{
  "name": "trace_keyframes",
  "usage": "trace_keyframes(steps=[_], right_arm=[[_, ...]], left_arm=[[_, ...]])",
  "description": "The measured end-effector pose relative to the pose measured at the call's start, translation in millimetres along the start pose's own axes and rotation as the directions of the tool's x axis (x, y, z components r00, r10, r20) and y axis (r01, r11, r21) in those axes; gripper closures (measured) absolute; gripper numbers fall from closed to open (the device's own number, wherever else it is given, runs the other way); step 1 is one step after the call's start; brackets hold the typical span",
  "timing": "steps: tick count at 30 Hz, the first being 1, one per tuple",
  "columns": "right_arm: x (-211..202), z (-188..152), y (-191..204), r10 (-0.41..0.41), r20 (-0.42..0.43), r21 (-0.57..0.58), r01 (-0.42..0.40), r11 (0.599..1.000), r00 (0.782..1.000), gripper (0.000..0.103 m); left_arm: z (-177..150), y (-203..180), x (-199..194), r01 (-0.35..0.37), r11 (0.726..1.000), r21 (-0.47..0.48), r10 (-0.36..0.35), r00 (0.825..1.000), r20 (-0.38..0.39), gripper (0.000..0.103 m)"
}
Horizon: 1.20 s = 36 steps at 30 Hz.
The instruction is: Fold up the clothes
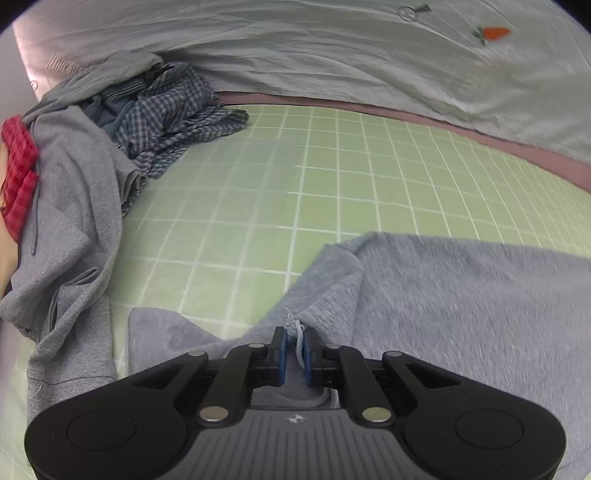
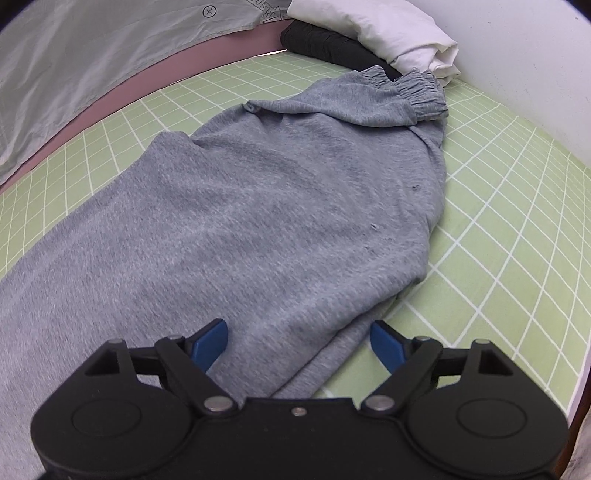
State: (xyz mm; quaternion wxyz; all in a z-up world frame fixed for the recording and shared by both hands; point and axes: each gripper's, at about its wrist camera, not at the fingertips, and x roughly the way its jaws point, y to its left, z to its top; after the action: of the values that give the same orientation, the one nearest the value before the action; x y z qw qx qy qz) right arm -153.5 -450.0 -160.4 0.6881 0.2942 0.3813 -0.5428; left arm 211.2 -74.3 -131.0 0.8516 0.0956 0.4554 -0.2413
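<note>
Grey sweatpants (image 2: 280, 206) lie along the green checked sheet (image 2: 517, 206), with the elastic cuffs (image 2: 421, 92) at the far end. My left gripper (image 1: 294, 349) is shut on a fold of the grey sweatpants (image 1: 461, 302) near a white drawstring end (image 1: 295, 325). My right gripper (image 2: 299, 341) is open, its blue pads either side of the near end of the pants, just above the fabric.
A pile with a grey hoodie (image 1: 70, 206), a blue checked shirt (image 1: 170, 114) and a red checked cloth (image 1: 18, 170) lies at the left. A pale quilt (image 1: 332, 55) runs along the back. A white pillow (image 2: 380, 29) and a black garment (image 2: 332, 44) sit beyond the cuffs.
</note>
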Motion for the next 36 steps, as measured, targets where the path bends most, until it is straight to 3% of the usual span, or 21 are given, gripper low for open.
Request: trace_keyframes(steps=[3, 5, 7, 9, 12, 15, 21, 28, 30, 34, 36], right_arm=[[0, 0, 0, 0.0, 0.004, -0.011, 0.0, 1.0, 1.0, 0.016], [0, 0, 1, 0.002, 0.002, -0.012, -0.002, 1.0, 1.0, 0.015], [1, 1, 2, 0.003, 0.001, -0.017, -0.003, 1.0, 1.0, 0.015], [1, 1, 2, 0.005, 0.0, -0.022, -0.005, 1.0, 1.0, 0.015], [1, 0, 1, 0.012, -0.003, -0.016, -0.012, 1.0, 1.0, 0.014], [1, -1, 1, 0.02, -0.005, -0.008, -0.02, 1.0, 1.0, 0.011], [1, -4, 1, 0.033, -0.002, -0.012, -0.033, 0.999, 0.999, 0.01], [-4, -9, 2, 0.064, -0.01, -0.056, -0.064, 0.996, 0.998, 0.01], [-5, -12, 2, 0.072, -0.006, -0.067, -0.072, 0.995, 0.997, 0.01], [-7, -16, 0, 0.087, 0.002, -0.086, -0.087, 0.992, 0.996, 0.008], [-8, -19, -1, 0.095, 0.005, -0.096, -0.094, 0.991, 0.995, 0.007]], left_arm=[[14, 35, 0, -0.053, 0.988, -0.147, 0.057, 0.998, 0.024, 0.094], [22, 58, -1, -0.097, 0.964, -0.247, 0.109, 0.993, 0.034, 0.091], [28, 80, -3, -0.124, 0.933, -0.338, 0.146, 0.988, 0.042, 0.082], [24, 93, -11, -0.098, 0.916, -0.389, 0.129, 0.99, 0.052, 0.071], [11, 100, -23, -0.093, 0.914, -0.395, 0.119, 0.992, 0.042, 0.062], [-11, 98, -37, -0.078, 0.924, -0.373, 0.091, 0.996, 0.017, 0.061], [-64, 88, -56, -0.095, 0.893, -0.441, 0.076, 0.995, -0.061, 0.06], [-92, 72, -65, -0.127, 0.877, -0.464, 0.099, 0.991, -0.085, 0.061], [-95, 70, -64, -0.142, 0.873, -0.466, 0.106, 0.989, -0.104, 0.062], [-98, 70, -64, -0.102, 0.861, -0.498, 0.071, 0.994, -0.082, 0.063], [-96, 67, -63, -0.131, 0.868, -0.478, 0.101, 0.991, -0.088, 0.079]])
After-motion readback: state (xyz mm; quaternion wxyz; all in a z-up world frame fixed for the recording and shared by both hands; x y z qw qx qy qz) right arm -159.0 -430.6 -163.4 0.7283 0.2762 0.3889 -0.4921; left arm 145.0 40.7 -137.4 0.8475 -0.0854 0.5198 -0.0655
